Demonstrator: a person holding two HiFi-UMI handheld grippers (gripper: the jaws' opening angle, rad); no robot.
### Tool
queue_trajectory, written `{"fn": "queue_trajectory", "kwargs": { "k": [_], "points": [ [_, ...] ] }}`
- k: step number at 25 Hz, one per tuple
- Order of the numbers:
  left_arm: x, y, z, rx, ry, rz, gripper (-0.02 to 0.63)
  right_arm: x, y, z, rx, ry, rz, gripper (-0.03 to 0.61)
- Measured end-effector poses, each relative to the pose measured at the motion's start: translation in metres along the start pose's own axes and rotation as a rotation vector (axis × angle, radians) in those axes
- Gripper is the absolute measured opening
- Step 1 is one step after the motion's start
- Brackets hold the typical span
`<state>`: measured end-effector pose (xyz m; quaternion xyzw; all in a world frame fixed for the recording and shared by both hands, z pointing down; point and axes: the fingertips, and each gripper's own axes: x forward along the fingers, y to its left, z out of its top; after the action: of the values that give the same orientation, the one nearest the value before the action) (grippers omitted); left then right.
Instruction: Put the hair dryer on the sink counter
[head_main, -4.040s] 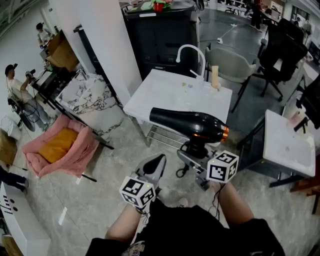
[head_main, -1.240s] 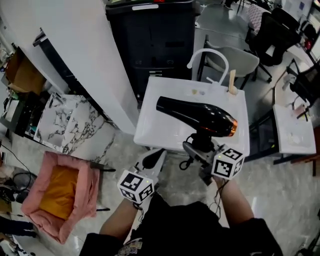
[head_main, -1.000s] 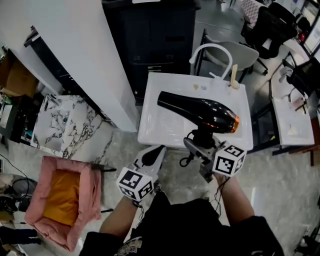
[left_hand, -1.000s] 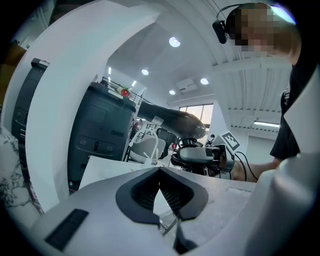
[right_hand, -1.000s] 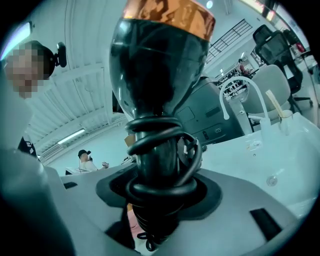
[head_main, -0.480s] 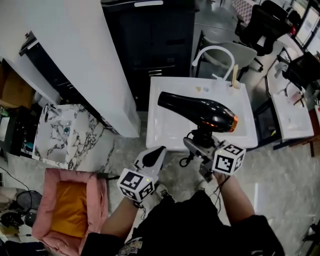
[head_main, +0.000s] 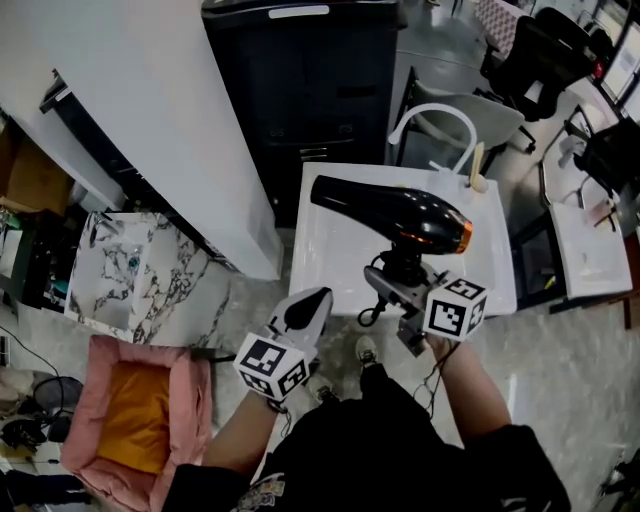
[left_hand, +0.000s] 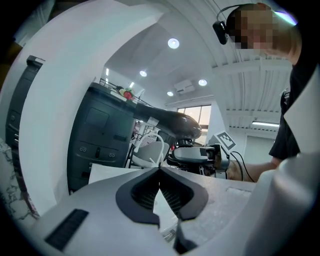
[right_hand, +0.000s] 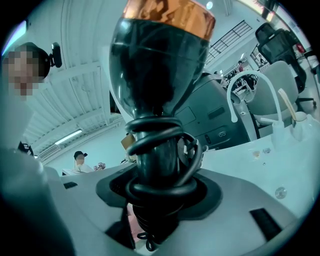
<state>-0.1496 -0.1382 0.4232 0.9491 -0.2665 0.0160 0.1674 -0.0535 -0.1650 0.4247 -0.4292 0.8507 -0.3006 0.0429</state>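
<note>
The right gripper (head_main: 397, 287) keeps its jaws pinched on the cord-wrapped handle of the black hair dryer (head_main: 395, 213). The dryer is held in the air above the white sink bench (head_main: 335, 255), barrel level, copper-ringed end toward the bench's right edge. Four seconds ago the bench lay well ahead of the dryer, and in the last half second the dryer has edged nearer the faucet (head_main: 432, 106) at the bench's back. The left gripper (head_main: 312, 302) hangs off the bench's front-left corner, jaws pressed together on nothing, much as before.
</note>
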Motion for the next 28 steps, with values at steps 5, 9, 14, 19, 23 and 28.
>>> {"fn": "queue_trajectory", "kwargs": {
  "k": [5, 9, 14, 19, 23, 28],
  "points": [
    [0.033, 0.008, 0.012, 0.009, -0.012, 0.031, 0.003, 0.013, -0.031, 0.023, 0.001, 0.027, 0.029, 0.242],
    [0.054, 0.016, 0.016, 0.006, -0.015, 0.052, 0.003, 0.025, -0.053, 0.034, 0.010, 0.042, 0.047, 0.242],
    [0.072, 0.026, 0.016, 0.000, -0.016, 0.081, 0.003, 0.041, -0.076, 0.039, 0.025, 0.067, 0.069, 0.242],
    [0.086, 0.033, 0.017, 0.001, -0.007, 0.108, 0.003, 0.057, -0.098, 0.043, 0.066, 0.084, 0.092, 0.242],
    [0.096, 0.042, 0.012, -0.006, 0.007, 0.123, 0.003, 0.071, -0.114, 0.042, 0.101, 0.106, 0.111, 0.241],
    [0.108, 0.052, 0.008, -0.009, 0.023, 0.146, 0.003, 0.088, -0.134, 0.033, 0.143, 0.146, 0.115, 0.241]
  ]
}}
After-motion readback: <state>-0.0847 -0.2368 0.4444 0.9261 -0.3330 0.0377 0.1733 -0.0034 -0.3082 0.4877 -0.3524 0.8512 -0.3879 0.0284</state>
